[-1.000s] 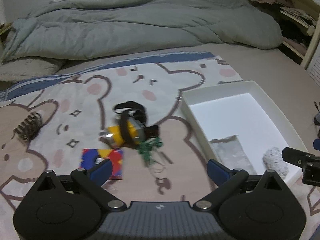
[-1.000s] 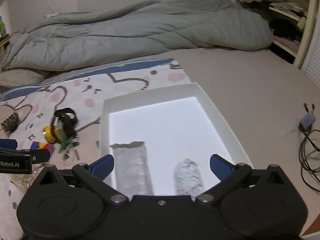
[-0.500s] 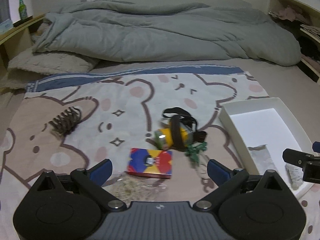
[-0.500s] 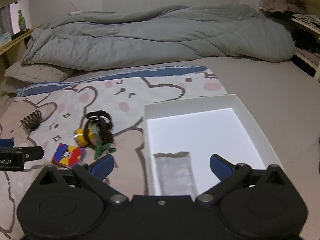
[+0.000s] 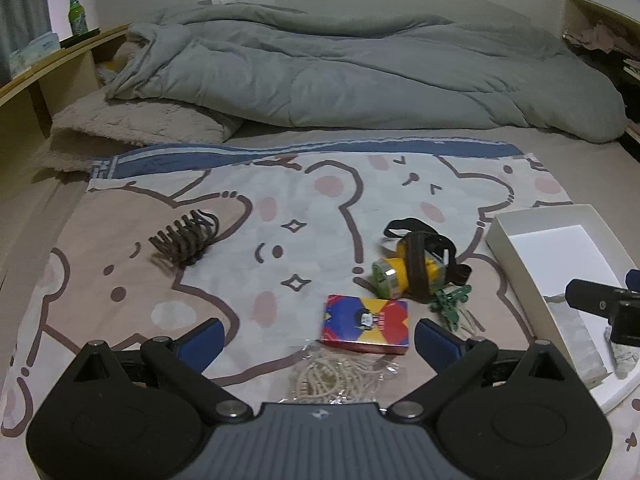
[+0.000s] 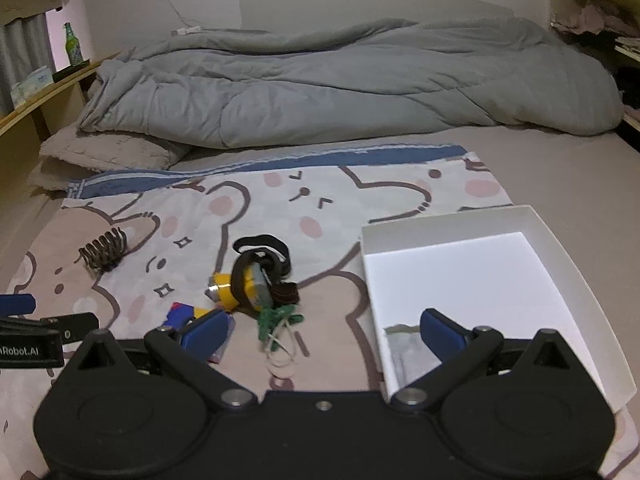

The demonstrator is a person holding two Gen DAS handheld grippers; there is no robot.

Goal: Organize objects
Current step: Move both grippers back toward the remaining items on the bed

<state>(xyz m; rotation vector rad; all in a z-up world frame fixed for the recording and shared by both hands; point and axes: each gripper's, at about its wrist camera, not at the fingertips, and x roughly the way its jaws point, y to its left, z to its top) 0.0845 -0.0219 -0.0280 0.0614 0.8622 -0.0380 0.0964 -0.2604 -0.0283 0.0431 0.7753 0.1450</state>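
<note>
Both hand-held grippers hover with jaws spread and nothing between them: the left hand-held gripper (image 5: 316, 338) over the colourful card box (image 5: 366, 323), the right hand-held gripper (image 6: 322, 330) near the white tray (image 6: 560, 240). The box lies flat on the bear-print blanket (image 5: 280, 208), just beside a bag of rubber bands (image 5: 340, 376). It looks light and stiff, best pinched across its short sides. The yellow headlamp (image 5: 408, 272) seems bulkier, with a floppy strap; the hard body is the safer hold.
</note>
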